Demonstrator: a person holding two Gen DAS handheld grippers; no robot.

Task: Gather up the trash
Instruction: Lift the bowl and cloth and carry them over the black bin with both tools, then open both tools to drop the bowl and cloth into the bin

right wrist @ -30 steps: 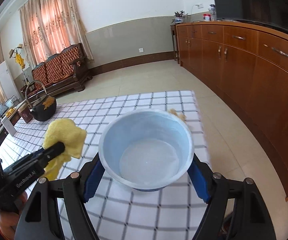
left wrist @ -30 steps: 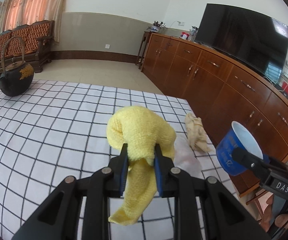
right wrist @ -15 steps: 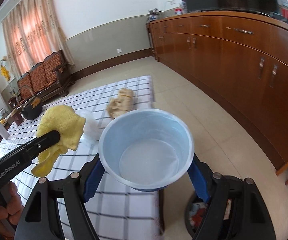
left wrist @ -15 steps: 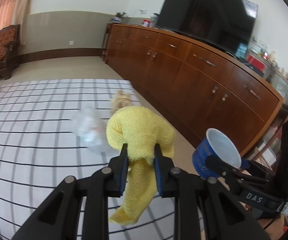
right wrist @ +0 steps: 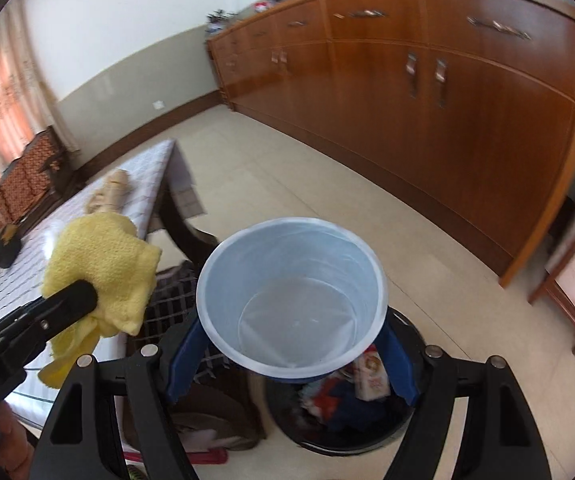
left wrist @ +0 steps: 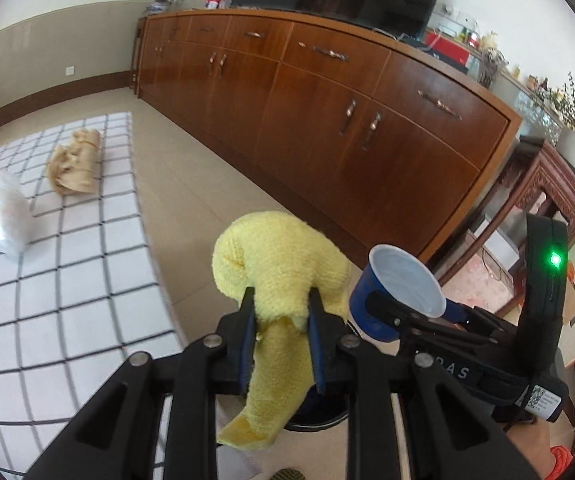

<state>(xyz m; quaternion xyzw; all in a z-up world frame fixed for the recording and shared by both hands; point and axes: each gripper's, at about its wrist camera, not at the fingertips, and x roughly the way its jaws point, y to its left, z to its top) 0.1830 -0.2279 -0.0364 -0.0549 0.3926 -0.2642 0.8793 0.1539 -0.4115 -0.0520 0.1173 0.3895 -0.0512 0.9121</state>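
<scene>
Upright, the cup (right wrist: 292,300) sits clamped in right fingers (right wrist: 401,368); left fingers (left wrist: 247,332) pinch a drooping cloth (left wrist: 279,280).

Left tongs (left wrist: 280,312) point forward and downward, blue pads clamped tight on a yellow cloth (left wrist: 283,272) that bulges above them and hangs below. Right tongs (right wrist: 292,344) sit just beside them on the right, also angled down, jaws spread wide and gripping a blue cup (right wrist: 292,296) by its sides, mouth facing the camera. A bit of the person's hand (right wrist: 7,436) shows at the lower left behind the left tongs.
</scene>
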